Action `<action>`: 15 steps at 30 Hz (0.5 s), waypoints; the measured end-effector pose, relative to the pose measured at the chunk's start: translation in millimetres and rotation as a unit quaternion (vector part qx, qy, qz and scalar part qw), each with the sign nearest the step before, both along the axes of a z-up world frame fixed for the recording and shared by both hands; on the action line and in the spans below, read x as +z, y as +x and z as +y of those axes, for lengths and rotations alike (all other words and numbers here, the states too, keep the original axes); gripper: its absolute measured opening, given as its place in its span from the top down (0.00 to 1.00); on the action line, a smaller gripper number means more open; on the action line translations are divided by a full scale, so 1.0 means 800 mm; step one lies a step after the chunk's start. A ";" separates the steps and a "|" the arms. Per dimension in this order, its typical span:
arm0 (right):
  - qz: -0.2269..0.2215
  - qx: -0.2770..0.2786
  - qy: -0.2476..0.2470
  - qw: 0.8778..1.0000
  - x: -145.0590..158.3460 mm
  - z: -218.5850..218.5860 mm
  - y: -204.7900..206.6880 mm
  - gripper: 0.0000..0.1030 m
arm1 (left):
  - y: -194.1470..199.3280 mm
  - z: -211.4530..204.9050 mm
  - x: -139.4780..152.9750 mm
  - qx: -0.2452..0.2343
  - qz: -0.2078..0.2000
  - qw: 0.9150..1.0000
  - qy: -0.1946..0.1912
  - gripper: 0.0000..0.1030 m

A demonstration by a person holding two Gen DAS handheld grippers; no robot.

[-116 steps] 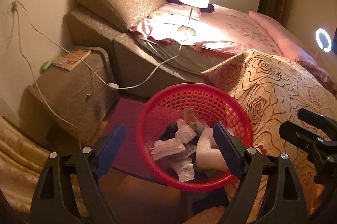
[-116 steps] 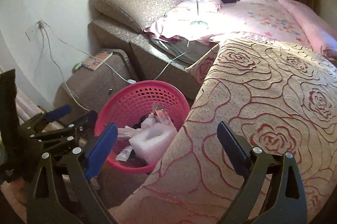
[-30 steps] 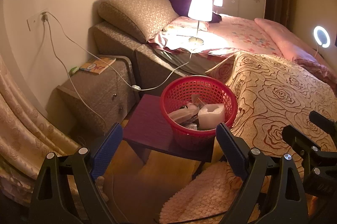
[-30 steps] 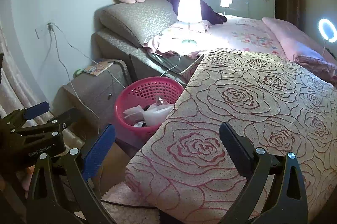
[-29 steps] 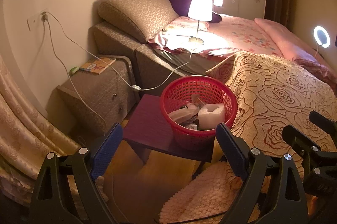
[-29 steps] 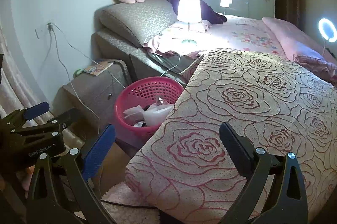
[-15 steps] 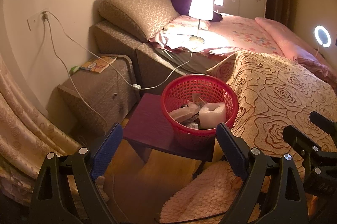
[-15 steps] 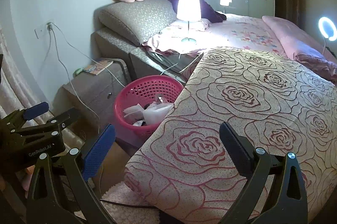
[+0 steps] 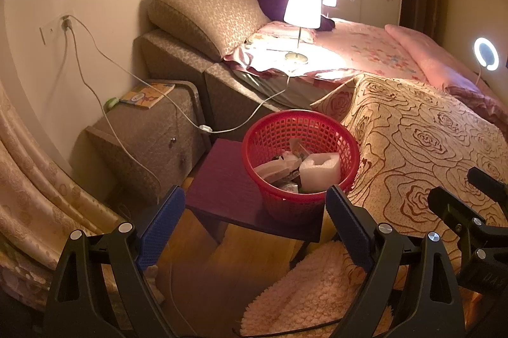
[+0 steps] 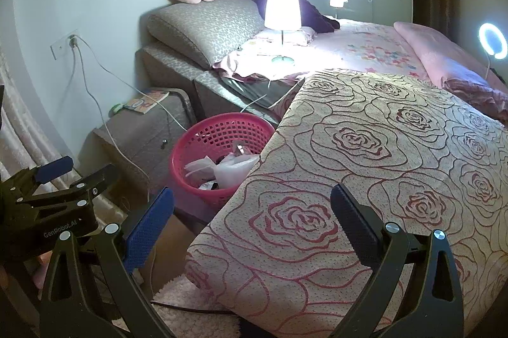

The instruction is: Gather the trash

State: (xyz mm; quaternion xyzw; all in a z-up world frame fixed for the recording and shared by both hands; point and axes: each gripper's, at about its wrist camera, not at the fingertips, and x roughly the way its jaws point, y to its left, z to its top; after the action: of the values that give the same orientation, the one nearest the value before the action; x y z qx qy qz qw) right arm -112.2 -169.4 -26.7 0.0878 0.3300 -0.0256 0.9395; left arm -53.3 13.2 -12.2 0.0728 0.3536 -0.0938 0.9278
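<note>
Hovering left gripper [image 9: 254, 220] wide, empty, basket [image 9: 301, 160] of trash [image 9: 319, 169] lying straight ahead on purple surface [image 9: 225, 188]. Hanging right gripper [image 10: 252, 217] wide, empty over bed [image 10: 365, 147], basket far-left; left nearer.

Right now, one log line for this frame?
left gripper: open, empty | right gripper: open, empty | basket: on stool, holds trash | both grippers clear of basket

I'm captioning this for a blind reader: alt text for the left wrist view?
An open left gripper faces a red basket of trash on a purple stool beside a bed. A lit lamp stands on the bed.
</note>
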 end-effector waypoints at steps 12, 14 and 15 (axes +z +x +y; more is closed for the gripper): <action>0.001 0.001 0.000 1.000 -0.001 0.000 0.000 0.07 | 0.000 0.000 -0.003 0.006 0.002 1.000 0.001 0.16; 0.001 0.001 0.001 1.000 -0.002 -0.001 0.000 0.07 | 0.002 -0.004 -0.002 0.007 0.003 1.000 0.002 0.16; 0.002 0.001 0.000 1.000 -0.002 -0.001 0.000 0.07 | 0.002 -0.004 -0.003 0.007 0.003 1.000 0.002 0.16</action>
State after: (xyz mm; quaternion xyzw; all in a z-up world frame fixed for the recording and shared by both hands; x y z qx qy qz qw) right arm -111.9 -170.0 -28.6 0.0880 0.3316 -0.0250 0.9390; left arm -51.5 10.4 -14.6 0.0718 0.3575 -0.0871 0.9271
